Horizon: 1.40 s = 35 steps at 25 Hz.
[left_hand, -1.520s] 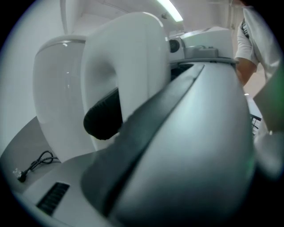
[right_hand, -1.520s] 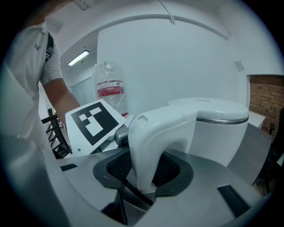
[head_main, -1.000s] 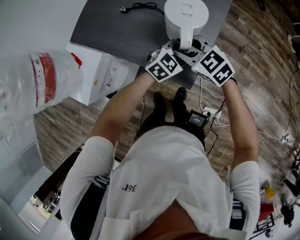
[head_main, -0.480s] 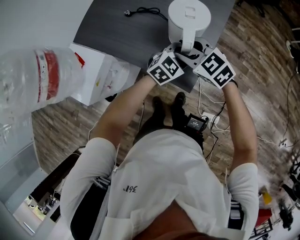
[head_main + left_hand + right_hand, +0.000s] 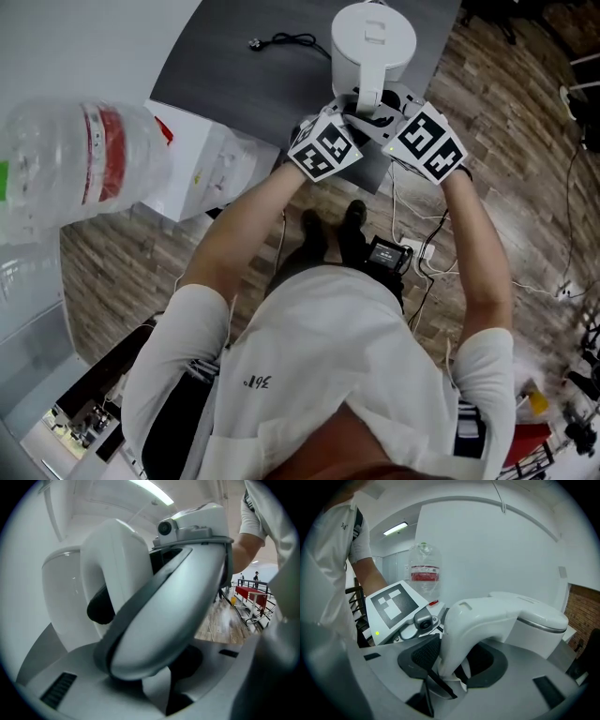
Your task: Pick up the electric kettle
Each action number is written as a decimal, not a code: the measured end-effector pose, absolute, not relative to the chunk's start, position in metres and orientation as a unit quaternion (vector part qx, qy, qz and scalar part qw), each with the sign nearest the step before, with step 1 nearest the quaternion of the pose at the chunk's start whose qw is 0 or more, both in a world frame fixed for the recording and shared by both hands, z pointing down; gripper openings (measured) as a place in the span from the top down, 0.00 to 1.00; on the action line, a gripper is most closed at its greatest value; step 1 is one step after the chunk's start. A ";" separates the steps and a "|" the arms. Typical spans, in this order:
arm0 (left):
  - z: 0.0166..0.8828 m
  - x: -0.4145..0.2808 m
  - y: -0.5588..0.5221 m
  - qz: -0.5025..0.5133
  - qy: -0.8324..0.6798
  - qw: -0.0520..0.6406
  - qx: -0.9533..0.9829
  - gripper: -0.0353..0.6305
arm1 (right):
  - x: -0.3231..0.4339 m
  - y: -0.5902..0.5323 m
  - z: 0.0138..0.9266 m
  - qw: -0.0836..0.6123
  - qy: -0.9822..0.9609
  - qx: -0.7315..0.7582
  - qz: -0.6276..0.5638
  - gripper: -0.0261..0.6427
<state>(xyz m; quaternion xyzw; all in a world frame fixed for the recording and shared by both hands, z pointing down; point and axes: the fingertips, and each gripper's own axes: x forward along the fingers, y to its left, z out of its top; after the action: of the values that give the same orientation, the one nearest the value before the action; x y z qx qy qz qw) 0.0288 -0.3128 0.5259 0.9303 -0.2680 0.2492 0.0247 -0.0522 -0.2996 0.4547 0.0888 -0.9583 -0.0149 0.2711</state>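
Observation:
The white electric kettle point(image 5: 373, 37) is over the grey table point(image 5: 244, 75), its handle point(image 5: 487, 616) toward me. My right gripper point(image 5: 382, 105) is shut on that handle, a dark pad pressed on each side point(image 5: 454, 667). My left gripper point(image 5: 354, 105) comes in from the left at the same handle point(image 5: 112, 564), jaws closing. In the left gripper view the right gripper's near finger point(image 5: 178, 606) fills the middle and hides the left gripper's pads, so I cannot tell whether they press on the handle.
A big clear water bottle point(image 5: 84, 169) with a red label stands on a white dispenser point(image 5: 202, 159) to the left. A black cord with a plug point(image 5: 286, 39) lies on the table behind the kettle. Cables and a small device point(image 5: 389, 253) lie on the wooden floor.
Both grippers and the kettle have come up together a little, while the table and the cord have slid lower in the head view.

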 end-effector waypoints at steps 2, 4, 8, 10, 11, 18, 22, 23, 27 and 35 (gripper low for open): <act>0.519 0.028 -0.311 0.246 -0.269 0.019 0.931 0.79 | -0.054 -0.297 0.448 0.271 -0.958 0.089 -0.022 0.72; 0.510 0.027 -0.309 0.243 -0.270 0.014 0.931 0.79 | -0.055 -0.294 0.440 0.270 -0.958 0.090 -0.031 0.72; 0.494 0.026 -0.305 0.240 -0.272 0.002 0.932 0.79 | -0.056 -0.288 0.424 0.269 -0.958 0.094 -0.046 0.72; 0.488 0.025 -0.303 0.239 -0.272 -0.003 0.932 0.79 | -0.057 -0.286 0.418 0.269 -0.957 0.096 -0.052 0.72; 0.485 0.024 -0.302 0.238 -0.272 -0.004 0.932 0.79 | -0.057 -0.284 0.415 0.269 -0.957 0.096 -0.055 0.72; 0.467 0.024 -0.294 0.235 -0.269 -0.018 0.934 0.79 | -0.058 -0.276 0.398 0.266 -0.956 0.103 -0.069 0.72; 0.456 0.023 -0.290 0.234 -0.269 -0.026 0.934 0.79 | -0.058 -0.271 0.387 0.264 -0.955 0.106 -0.078 0.72; 0.454 0.023 -0.289 0.234 -0.269 -0.028 0.934 0.79 | -0.059 -0.269 0.385 0.264 -0.955 0.107 -0.081 0.72; 0.442 0.021 -0.283 0.232 -0.271 -0.031 0.934 0.79 | -0.061 -0.263 0.374 0.263 -0.955 0.105 -0.092 0.72; 0.421 0.015 -0.274 0.229 -0.276 -0.041 0.933 0.79 | -0.067 -0.251 0.353 0.256 -0.955 0.102 -0.108 0.72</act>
<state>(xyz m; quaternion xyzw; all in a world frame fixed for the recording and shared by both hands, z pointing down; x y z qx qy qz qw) 0.0147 -0.2741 0.4208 0.9326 -0.2756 0.2294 -0.0410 -0.0668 -0.2515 0.3530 0.1020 -0.9551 -0.1079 0.2563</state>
